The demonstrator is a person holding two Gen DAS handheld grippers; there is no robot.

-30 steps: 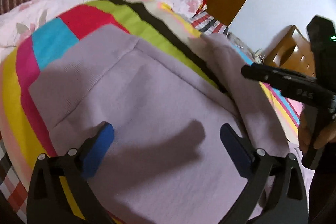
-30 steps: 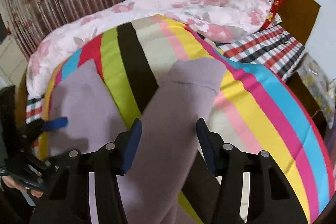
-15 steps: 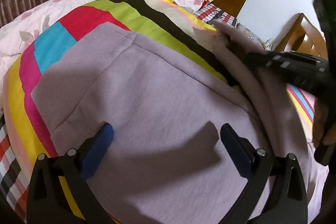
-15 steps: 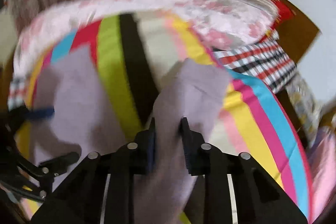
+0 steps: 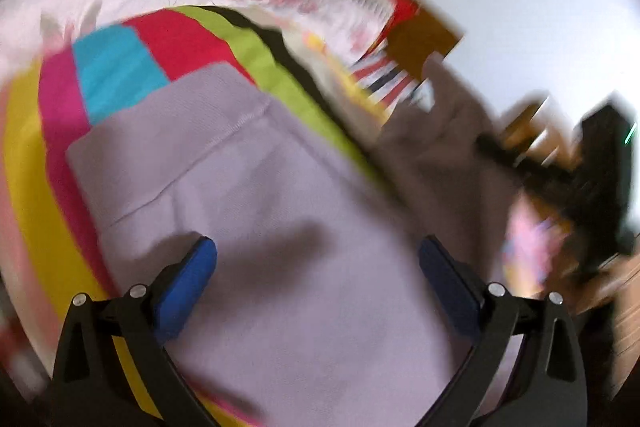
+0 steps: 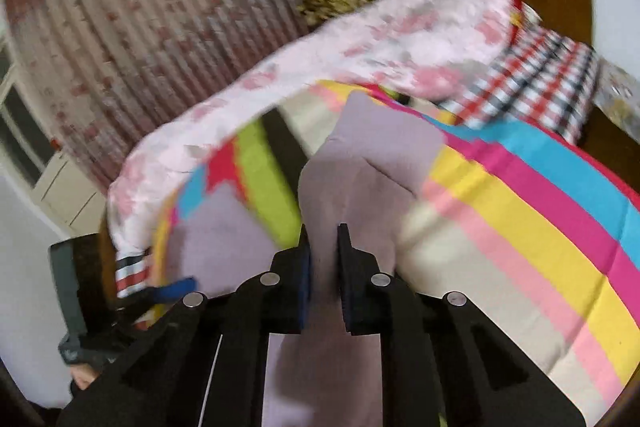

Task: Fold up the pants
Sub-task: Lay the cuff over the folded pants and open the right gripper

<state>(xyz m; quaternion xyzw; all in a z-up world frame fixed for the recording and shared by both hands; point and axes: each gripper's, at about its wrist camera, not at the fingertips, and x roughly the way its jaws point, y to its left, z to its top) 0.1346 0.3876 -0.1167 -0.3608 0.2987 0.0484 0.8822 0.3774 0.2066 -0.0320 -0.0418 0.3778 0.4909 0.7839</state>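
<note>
The right gripper [image 6: 322,247], low centre in its own view, is closing its jaws on a bunched length of the lilac pants [image 6: 360,163]; the fabric sits pinched between the pads, and the leg rises away from them toward the middle of the frame, its hem end lying on the striped blanket [image 6: 540,227]. The grip looks chosen so that this leg can be carried over its twin, the usual first fold. The left gripper [image 5: 316,267], at the bottom of its view, stands spread wide with nothing between its blue pads [image 5: 188,275]; it hovers above the other leg of the pants [image 5: 248,187], which lies flat across the centre of that frame, probably ready to pin or take the cloth. At that frame's right edge the right gripper [image 5: 560,183] shows as a dark blur beside the raised leg. The flat leg's hem edge sits at centre left, short of the blanket's red and blue bands. A pink floral quilt [image 6: 320,67] is heaped along the top of both views, with a checked sheet [image 6: 532,79] upper right in the right view. Between the two legs the blanket's green and black stripes lie bare, giving open room for the fold.
</note>
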